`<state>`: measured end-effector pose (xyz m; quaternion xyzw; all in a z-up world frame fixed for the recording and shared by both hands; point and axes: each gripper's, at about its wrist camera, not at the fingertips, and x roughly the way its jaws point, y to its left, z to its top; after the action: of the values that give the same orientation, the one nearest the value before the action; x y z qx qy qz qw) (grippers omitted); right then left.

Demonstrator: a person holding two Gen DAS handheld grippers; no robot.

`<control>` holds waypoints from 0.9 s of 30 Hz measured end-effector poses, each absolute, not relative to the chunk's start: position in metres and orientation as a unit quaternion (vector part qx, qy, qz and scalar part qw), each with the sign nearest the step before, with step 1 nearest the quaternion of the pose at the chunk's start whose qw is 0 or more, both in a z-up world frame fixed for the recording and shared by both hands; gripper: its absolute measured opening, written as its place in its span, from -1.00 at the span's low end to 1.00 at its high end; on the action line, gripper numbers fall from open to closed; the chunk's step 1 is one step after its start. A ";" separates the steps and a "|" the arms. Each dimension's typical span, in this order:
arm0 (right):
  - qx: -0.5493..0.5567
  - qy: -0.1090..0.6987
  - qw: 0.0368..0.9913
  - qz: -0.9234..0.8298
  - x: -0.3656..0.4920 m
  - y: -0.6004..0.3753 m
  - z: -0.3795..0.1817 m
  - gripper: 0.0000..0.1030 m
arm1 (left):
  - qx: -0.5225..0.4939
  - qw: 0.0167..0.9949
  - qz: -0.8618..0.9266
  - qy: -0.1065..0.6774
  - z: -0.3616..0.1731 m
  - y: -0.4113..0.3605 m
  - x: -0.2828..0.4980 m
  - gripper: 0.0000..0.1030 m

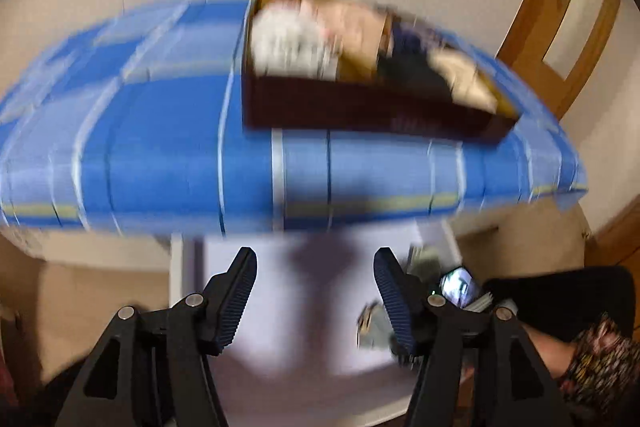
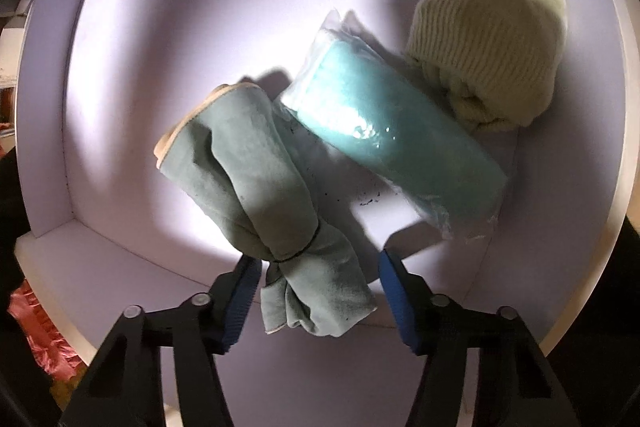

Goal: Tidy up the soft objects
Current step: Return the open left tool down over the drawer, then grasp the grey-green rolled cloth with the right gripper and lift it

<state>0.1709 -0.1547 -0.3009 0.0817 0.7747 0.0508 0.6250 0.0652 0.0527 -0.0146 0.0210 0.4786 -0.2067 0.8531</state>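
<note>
In the right wrist view a grey-green cloth roll [image 2: 256, 179], tied with a thin band, lies in a white drawer [image 2: 120, 259]. Beside it lie a teal roll in clear wrap [image 2: 384, 123] and a cream knitted piece [image 2: 488, 39]. My right gripper [image 2: 318, 259] straddles the grey-green roll's loose tail; the left pad is at the cloth and the right pad stands just off it. The left wrist view is blurred. My left gripper [image 1: 316, 251] is open and empty over a white surface. Beyond it a dark brown box [image 1: 360, 107] with several soft items sits on a blue checked cover [image 1: 160, 147].
A wooden door frame [image 1: 560, 27] stands at the back right. A lit phone screen [image 1: 460, 287] and a person's patterned sleeve [image 1: 600, 359] are at the lower right. Pink fabric [image 2: 36, 327] lies outside the drawer's left wall.
</note>
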 end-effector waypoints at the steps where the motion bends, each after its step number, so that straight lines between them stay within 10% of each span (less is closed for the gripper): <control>1: 0.082 0.775 0.625 0.051 0.173 -0.153 -0.303 0.12 | 0.017 0.849 -0.204 0.487 -0.023 0.053 0.064 0.20; 27: 0.220 0.748 0.623 0.062 0.161 -0.180 -0.268 -0.29 | -0.073 0.735 -0.155 0.656 -0.140 0.061 0.069 0.20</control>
<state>0.1614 -0.1804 -0.2678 0.2197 0.7481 0.0616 0.6232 0.0689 0.0614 -0.1400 -0.0730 0.6564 -0.1551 0.7347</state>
